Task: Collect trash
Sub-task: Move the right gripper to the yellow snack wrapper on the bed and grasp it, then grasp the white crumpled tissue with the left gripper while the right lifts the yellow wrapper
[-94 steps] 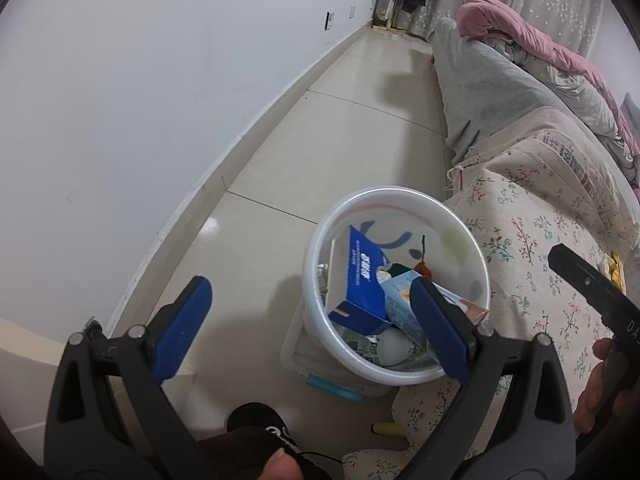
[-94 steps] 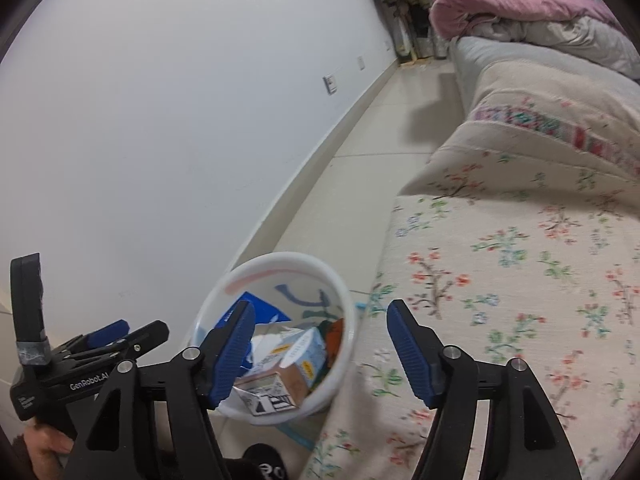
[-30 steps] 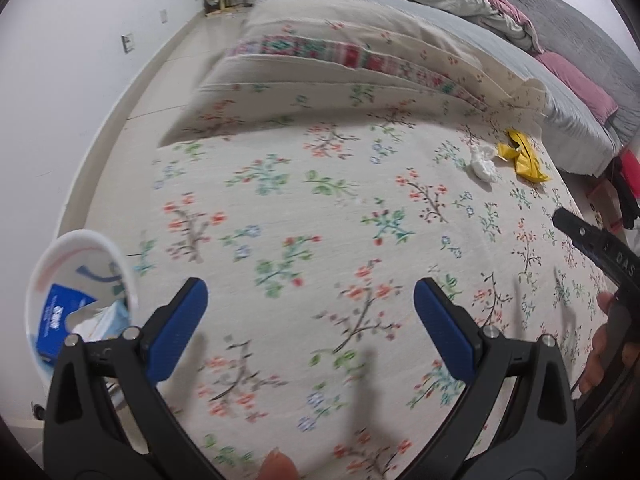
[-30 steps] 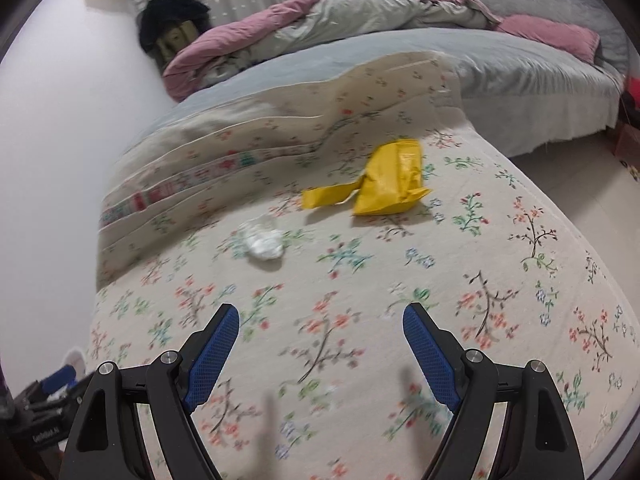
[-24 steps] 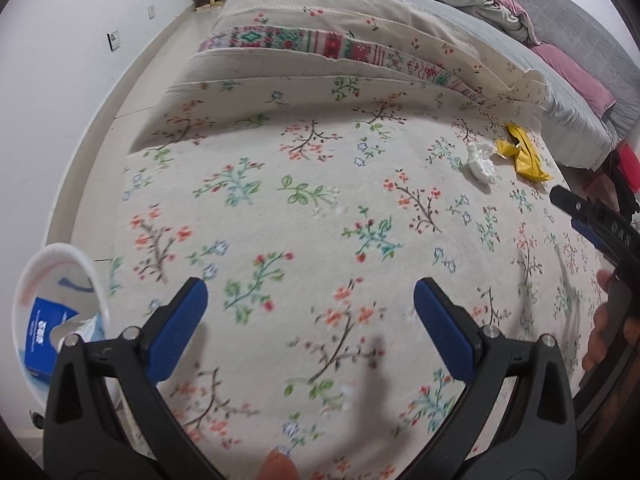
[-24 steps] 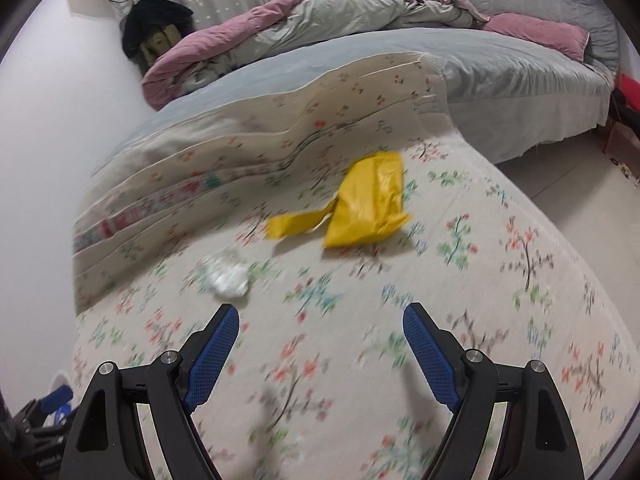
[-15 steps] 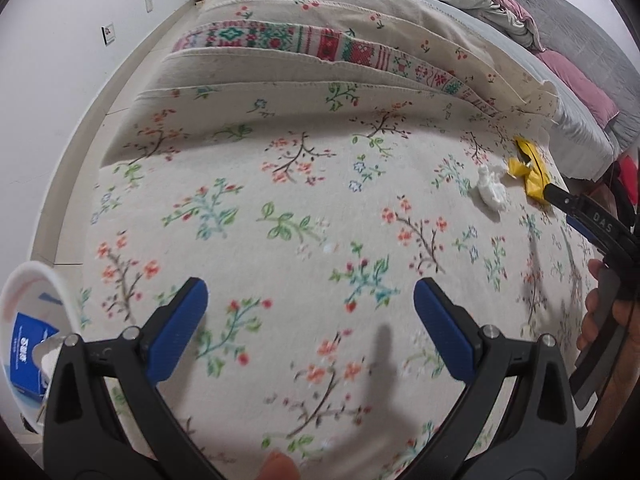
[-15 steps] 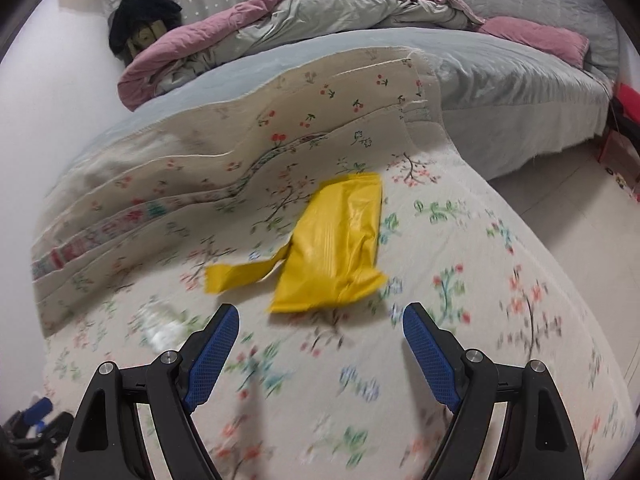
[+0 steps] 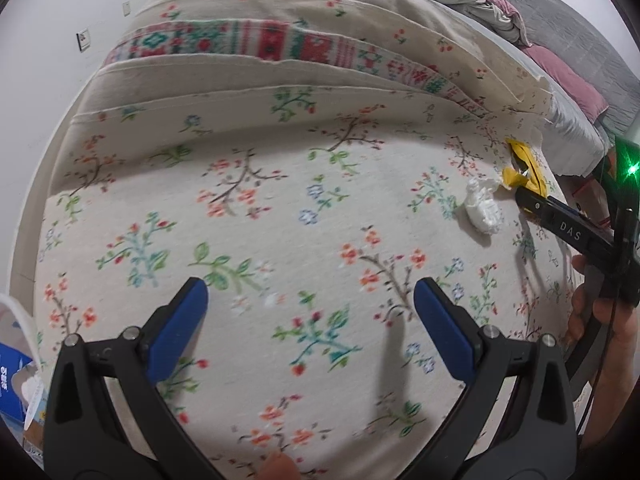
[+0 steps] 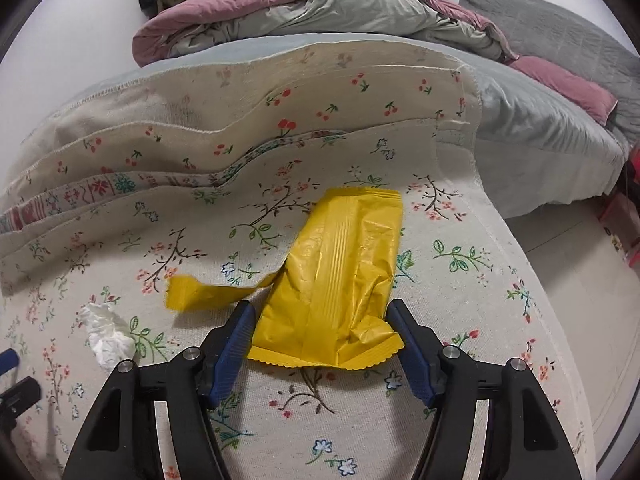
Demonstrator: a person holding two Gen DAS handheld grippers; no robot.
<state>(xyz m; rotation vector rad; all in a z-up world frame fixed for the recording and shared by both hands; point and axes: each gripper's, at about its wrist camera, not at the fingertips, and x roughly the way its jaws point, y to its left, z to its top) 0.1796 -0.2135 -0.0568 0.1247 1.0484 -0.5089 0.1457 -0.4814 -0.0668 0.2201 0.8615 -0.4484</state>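
Yellow foil, torn open with a strip hanging off its left side, is lying flat on the floral bedspread [image 10: 460,320]: the yellow wrapper [image 10: 340,280] is the piece of trash being gone after. The right gripper [image 10: 320,344] is straddling the wrapper's near, serrated end, with one blue pad at each side edge, and its jaws are closing with the wrapper between them; the pads do not yet seem to be pressing on the foil. Coming in low along the cloth looks deliberate, since a thin flat packet probably has to be pinched by its crumpled end. Just left of the wrapper, apart from it, a crumpled white tissue [image 10: 106,334] is waiting. The left gripper [image 9: 310,308] is hanging over bare bedspread with its fingers wide apart and nothing between them, the tissue well off to its right, likely its own next pick.
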